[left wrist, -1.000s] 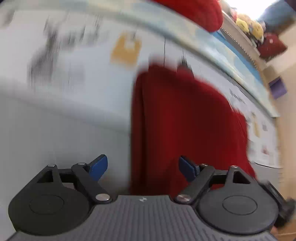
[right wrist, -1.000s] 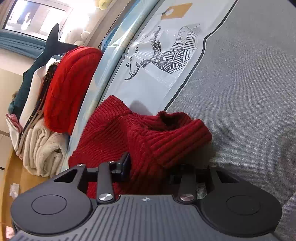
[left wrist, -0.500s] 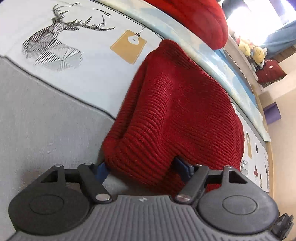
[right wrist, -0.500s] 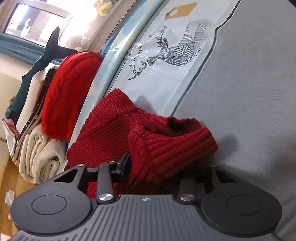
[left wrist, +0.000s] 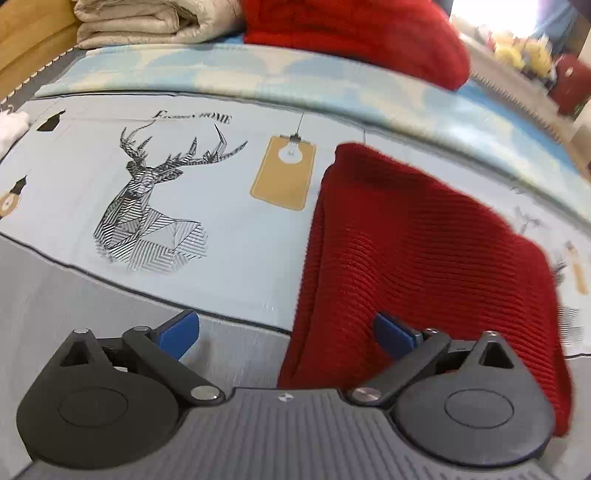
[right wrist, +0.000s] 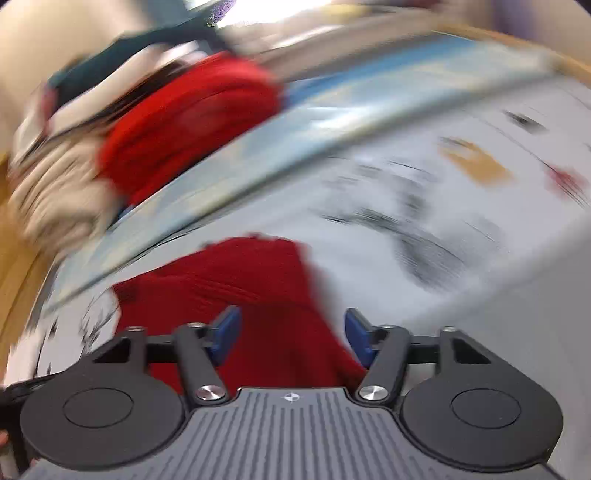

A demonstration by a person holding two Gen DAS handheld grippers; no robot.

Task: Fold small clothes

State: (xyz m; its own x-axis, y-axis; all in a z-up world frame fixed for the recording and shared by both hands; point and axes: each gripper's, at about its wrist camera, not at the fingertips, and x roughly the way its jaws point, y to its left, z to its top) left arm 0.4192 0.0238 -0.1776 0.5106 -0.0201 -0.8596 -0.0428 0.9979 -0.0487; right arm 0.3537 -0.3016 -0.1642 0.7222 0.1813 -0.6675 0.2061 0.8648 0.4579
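Observation:
A dark red ribbed knit garment lies folded on the printed bedsheet. My left gripper is open above the sheet; its left blue pad is over bare sheet and its right pad is over the garment's near left edge. In the blurred right wrist view the same garment lies just ahead of my right gripper, which is open with the knit showing between its pads.
A bright red folded cloth and a beige blanket stack sit at the bed's far edge. A deer print and a yellow lamp print mark the sheet. Plush toys are at the far right.
Both grippers have opened and let go of the red garment, which now lies flat. The left gripper pulled back and to the left; the right gripper swung fast, blurring its view.

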